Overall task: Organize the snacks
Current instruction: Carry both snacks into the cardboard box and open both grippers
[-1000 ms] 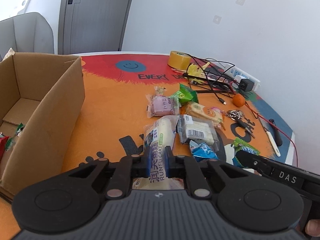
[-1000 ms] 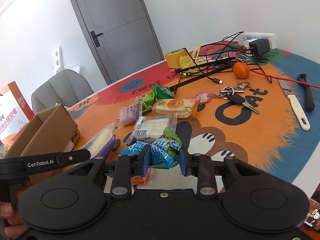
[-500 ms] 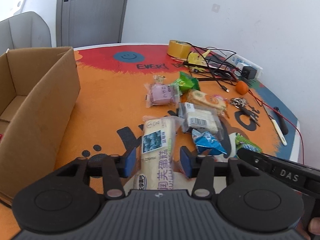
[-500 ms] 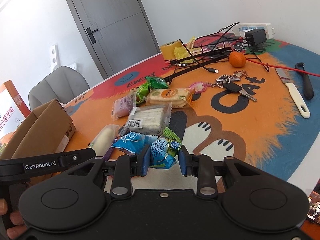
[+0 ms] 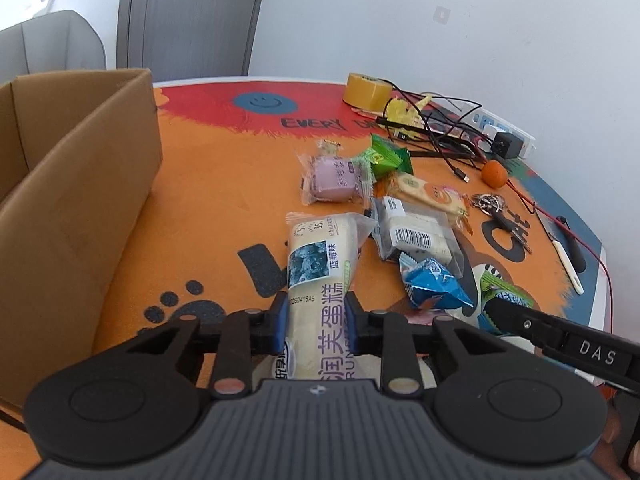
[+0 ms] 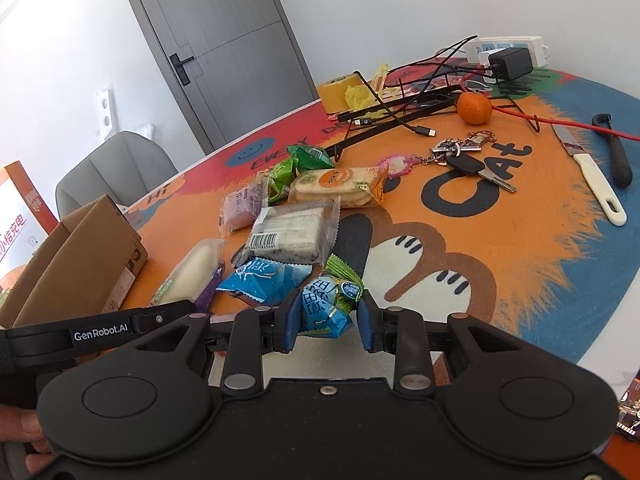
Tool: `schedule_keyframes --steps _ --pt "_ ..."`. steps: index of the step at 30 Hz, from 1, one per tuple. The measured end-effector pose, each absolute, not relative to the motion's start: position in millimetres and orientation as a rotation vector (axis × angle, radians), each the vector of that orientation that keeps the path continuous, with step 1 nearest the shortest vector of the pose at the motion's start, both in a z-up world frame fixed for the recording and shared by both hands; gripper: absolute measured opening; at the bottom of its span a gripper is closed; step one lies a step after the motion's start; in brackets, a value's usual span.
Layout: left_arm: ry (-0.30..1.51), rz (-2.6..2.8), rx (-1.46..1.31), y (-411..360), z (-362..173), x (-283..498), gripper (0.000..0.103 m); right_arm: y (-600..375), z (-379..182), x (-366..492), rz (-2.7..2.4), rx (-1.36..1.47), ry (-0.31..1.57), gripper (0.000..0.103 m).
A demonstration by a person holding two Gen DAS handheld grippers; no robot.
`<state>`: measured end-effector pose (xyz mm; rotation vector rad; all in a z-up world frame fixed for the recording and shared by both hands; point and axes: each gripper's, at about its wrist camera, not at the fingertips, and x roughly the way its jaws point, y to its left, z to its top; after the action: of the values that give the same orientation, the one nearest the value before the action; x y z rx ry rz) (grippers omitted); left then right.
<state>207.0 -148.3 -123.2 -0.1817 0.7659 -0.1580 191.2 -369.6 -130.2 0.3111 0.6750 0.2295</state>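
My left gripper [image 5: 316,322] is shut on the long cream Runfu cake pack [image 5: 318,276], which lies lengthwise on the mat, also seen in the right wrist view [image 6: 188,276]. My right gripper [image 6: 328,322] is shut on a small green-and-blue snack packet [image 6: 330,300]. On the mat lie a blue packet [image 5: 434,284], a clear barcode-labelled cake pack [image 5: 416,234], a purple pastry [image 5: 334,180], a cracker pack [image 5: 430,194] and green packets [image 5: 386,156]. The open cardboard box [image 5: 80,200] stands at the left.
At the far side lie a yellow tape roll [image 5: 366,90], tangled cables with a power strip [image 5: 506,134], an orange [image 6: 474,108], keys [image 6: 464,160], a white-handled knife [image 6: 596,184] and a black tool [image 6: 616,152]. A grey chair [image 6: 108,172] stands behind the table.
My left gripper opened, slid back along the cake pack, then closed on it nearer its middle. My right gripper stays shut on its packet and has shifted slightly forward.
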Motion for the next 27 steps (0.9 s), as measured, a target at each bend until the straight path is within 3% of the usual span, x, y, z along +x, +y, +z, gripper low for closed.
schedule_keyframes --steps 27 --pt "0.562 -0.091 -0.204 -99 -45 174 0.026 -316 -72 190 0.347 0.284 0.549 0.030"
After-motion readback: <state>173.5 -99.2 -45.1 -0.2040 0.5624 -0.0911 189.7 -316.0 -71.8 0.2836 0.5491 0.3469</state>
